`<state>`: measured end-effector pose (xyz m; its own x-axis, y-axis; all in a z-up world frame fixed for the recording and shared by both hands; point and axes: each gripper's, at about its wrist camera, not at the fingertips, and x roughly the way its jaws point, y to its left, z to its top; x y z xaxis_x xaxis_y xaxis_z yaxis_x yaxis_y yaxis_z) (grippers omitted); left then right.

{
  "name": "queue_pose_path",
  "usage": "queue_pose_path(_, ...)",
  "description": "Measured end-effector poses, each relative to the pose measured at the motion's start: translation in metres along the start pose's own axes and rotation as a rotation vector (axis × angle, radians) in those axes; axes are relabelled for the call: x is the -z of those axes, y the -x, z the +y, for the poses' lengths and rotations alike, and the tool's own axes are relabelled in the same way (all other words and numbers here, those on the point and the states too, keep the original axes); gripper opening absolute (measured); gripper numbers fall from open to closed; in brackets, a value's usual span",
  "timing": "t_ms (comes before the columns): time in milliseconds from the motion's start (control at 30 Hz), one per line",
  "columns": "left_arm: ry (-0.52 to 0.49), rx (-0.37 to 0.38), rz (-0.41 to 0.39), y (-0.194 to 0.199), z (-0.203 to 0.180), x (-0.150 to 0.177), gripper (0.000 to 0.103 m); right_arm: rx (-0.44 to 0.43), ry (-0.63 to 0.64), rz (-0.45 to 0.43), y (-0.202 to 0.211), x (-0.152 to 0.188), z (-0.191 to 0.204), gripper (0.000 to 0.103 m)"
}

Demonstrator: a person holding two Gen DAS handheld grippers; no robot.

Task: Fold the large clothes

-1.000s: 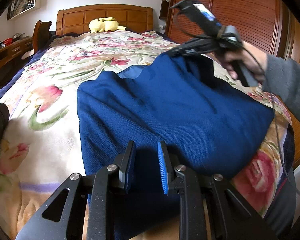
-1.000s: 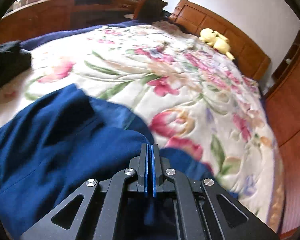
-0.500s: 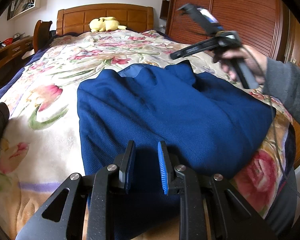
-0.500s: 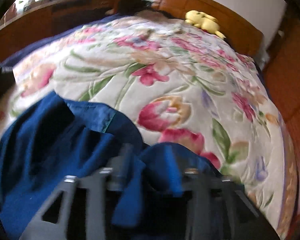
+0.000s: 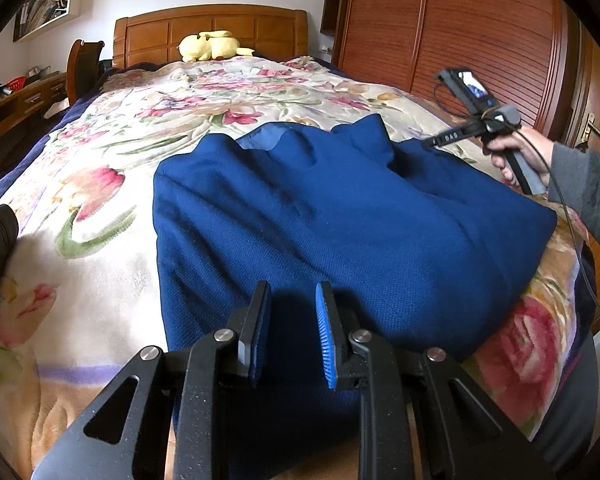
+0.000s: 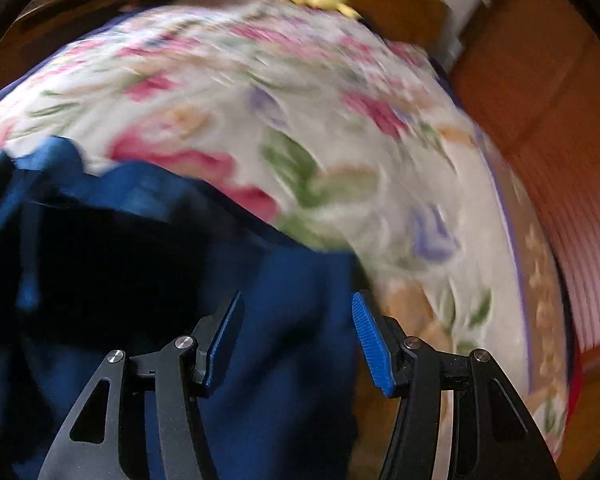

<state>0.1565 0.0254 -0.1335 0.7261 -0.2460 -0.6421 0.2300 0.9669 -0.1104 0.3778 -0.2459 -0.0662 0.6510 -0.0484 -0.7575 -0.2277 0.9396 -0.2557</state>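
- Blue garment [image 5: 340, 216]: folded, lying on the near right part of the floral bedspread [image 5: 100, 208]; a peak of cloth stands up at its far edge.
- Left gripper [image 5: 290, 332]: low over the garment's near edge, jaws narrowly parted; whether cloth is pinched there cannot be told.
- Right gripper [image 6: 296, 336]: jaws have just been opening, now wide apart over the garment's right edge, pads clear of cloth; view blurred.
- Yellow plush toy [image 5: 210, 45]: far end, against the wooden headboard [image 5: 212, 24].
- Wardrobe [image 5: 460, 28]: right of bed, doors closed, contents hidden.
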Motion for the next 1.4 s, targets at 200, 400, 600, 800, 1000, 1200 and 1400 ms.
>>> queue_pose_path(200,0.0,-0.001,0.004,-0.002,0.0,0.0,0.024,-0.114,-0.202,0.036,-0.03,0.003,-0.023,0.058)
queue_pose_path(400,-0.002,-0.003,0.007,-0.003,-0.001,0.001,0.024,-0.121,-0.112,0.007,-0.024,0.005,-0.014,0.008)
queue_pose_path(600,-0.002,-0.003,0.006,-0.003,-0.001,0.001,0.024,-0.051,-0.155,-0.1,-0.002,0.012,-0.045,0.004)
queue_pose_path(800,-0.002,-0.002,0.005,-0.004,-0.001,0.001,0.024,-0.015,-0.23,-0.039,-0.012,0.023,-0.064,0.004)
queue_pose_path(1000,-0.003,-0.003,0.004,-0.004,-0.001,0.002,0.024,0.029,-0.157,-0.077,0.017,0.006,-0.032,0.04)
queue_pose_path(1200,0.0,-0.004,0.0,-0.003,0.0,0.001,0.024,-0.135,0.005,-0.158,0.054,-0.006,0.046,0.044)
queue_pose_path(1400,0.03,-0.023,-0.027,0.008,0.01,-0.001,0.024,-0.344,0.143,-0.158,0.062,-0.012,0.138,0.044)
